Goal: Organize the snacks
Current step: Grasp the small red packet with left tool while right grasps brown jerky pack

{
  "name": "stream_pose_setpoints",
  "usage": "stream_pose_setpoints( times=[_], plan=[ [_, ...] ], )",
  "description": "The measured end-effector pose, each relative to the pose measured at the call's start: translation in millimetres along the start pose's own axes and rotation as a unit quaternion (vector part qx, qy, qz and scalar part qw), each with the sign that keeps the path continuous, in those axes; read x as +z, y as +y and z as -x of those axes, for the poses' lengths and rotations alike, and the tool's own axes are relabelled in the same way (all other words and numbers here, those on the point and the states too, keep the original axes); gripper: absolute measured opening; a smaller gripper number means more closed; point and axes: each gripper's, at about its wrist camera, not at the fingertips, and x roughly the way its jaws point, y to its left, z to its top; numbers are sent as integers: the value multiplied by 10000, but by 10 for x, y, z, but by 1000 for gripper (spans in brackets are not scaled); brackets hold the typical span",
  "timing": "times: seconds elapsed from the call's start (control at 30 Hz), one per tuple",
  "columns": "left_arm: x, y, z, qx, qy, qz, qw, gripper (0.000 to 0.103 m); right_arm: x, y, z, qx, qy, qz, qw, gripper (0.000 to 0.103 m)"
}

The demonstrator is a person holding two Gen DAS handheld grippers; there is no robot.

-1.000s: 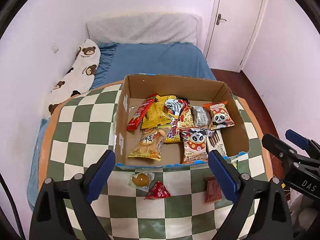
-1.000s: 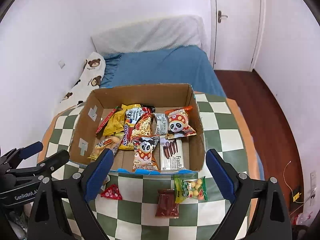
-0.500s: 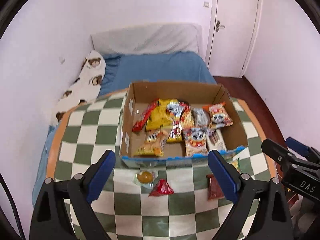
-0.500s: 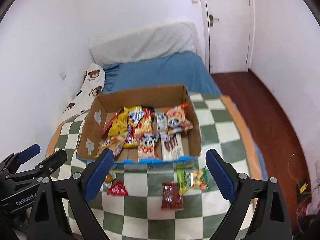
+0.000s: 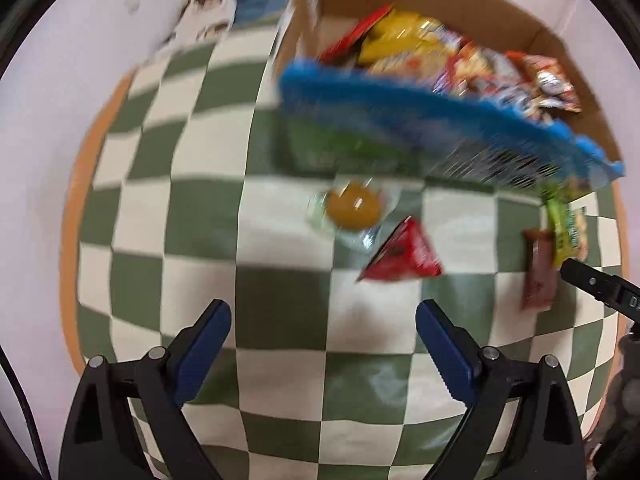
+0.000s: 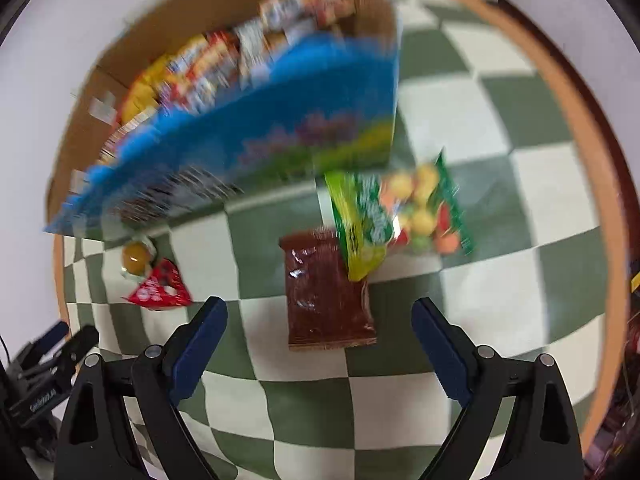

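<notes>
So both grippers just dropped way down toward the bench (image 5: 168, 240). A second ago they sat high enough to see the bed and door; now each view is mostly checkered cloth and loose snacks. My read is the pick-up step is starting.

The left gripper (image 5: 323, 332) is spread wide with nothing in it, sitting just short of the red triangular pack (image 5: 404, 258) and the round yellow sweet in clear wrap (image 5: 354, 210). The right gripper (image 6: 319, 330) is also wide open and empty, with the dark brown packet (image 6: 326, 300) lying right between its fingers; the green candy bag (image 6: 396, 216) overlaps that packet's far end.

The cardboard box (image 6: 320, 120) with the blue front sits just behind all four, already stuffed with snacks.

Both views are heavily smeared, so labels are unreadable and I can't say for sure what's in the box. In the left view the brown packet and green bag are squeezed at the right edge, with the other gripper's tip poking in front of them.
</notes>
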Motion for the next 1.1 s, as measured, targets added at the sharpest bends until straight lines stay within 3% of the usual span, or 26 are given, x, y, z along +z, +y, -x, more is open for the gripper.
stream_pose_setpoints(
  times=[0.17, 0.27, 0.33, 0.4, 0.43, 0.57, 0.63, 0.7, 0.73, 0.9, 1.1],
  plan=[
    [17, -55, -152, -108, 144, -187, 9997, 95, 15, -57, -383, 19, 144, -216, 9997, 94],
    [105, -209, -182, -219, 154, -470, 9985, 95, 38, -10, -462, -114, 68, -99, 9999, 86],
    [196, -350, -216, -307, 166, -707, 9969, 95, 43, 41, -478, -249, 8, 68, 9997, 71],
    [276, -500, -294, -279, 196, -973, 9947, 95, 3, 81, -478, -289, 6, 245, 9993, 61],
    [304, -555, -340, -303, 234, -1066, 9936, 94, -27, 97, -478, -275, 27, 312, 9991, 60],
    [376, -742, -568, -559, 641, -1276, 9882, 85, -217, 104, -490, -288, 178, 494, 9982, 60],
    [376, -803, -678, -619, 812, -1371, 9853, 74, -307, 97, -503, -285, 236, 517, 9980, 60],
    [352, -828, -753, -621, 893, -1397, 9842, 53, -364, 98, -516, -279, 272, 536, 9978, 60],
    [337, -833, -759, -636, 908, -1402, 9839, 50, -393, 98, -521, -274, 291, 545, 9977, 60],
    [99, -764, -676, -825, 1030, -1338, 9822, 44, -586, 124, -536, -134, 491, 528, 9973, 60],
    [-534, -525, -704, -1306, 1647, -922, 9733, 44, -924, 158, -623, -162, 841, 682, 9940, 60]
  ],
)
